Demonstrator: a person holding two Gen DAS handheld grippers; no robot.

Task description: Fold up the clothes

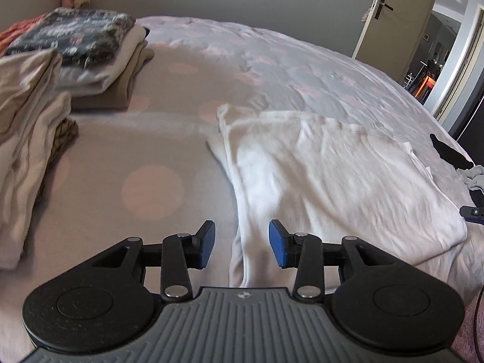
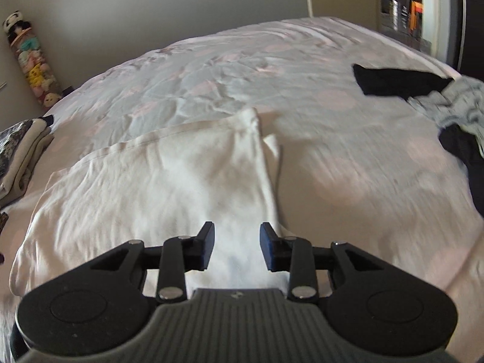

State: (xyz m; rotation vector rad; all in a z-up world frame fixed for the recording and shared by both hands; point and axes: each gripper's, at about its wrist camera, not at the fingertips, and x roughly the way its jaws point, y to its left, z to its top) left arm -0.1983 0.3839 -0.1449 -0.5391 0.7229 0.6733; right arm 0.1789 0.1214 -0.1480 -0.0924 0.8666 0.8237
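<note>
A white garment (image 1: 332, 175) lies flat and partly folded on the bed (image 1: 169, 139), its folded left edge running toward my left gripper (image 1: 242, 243). That gripper hovers open just above the garment's near left edge, nothing between its blue pads. In the right wrist view the same white garment (image 2: 157, 187) spreads to the left, with a narrow folded strip along its right side. My right gripper (image 2: 237, 246) is open over the near right part of the cloth, holding nothing.
Stacks of folded clothes (image 1: 87, 51) and a cream pile (image 1: 24, 139) sit at the left. A black garment (image 2: 393, 83) and a grey crumpled one (image 2: 453, 103) lie at the right. An open door (image 1: 393, 15) stands behind the bed.
</note>
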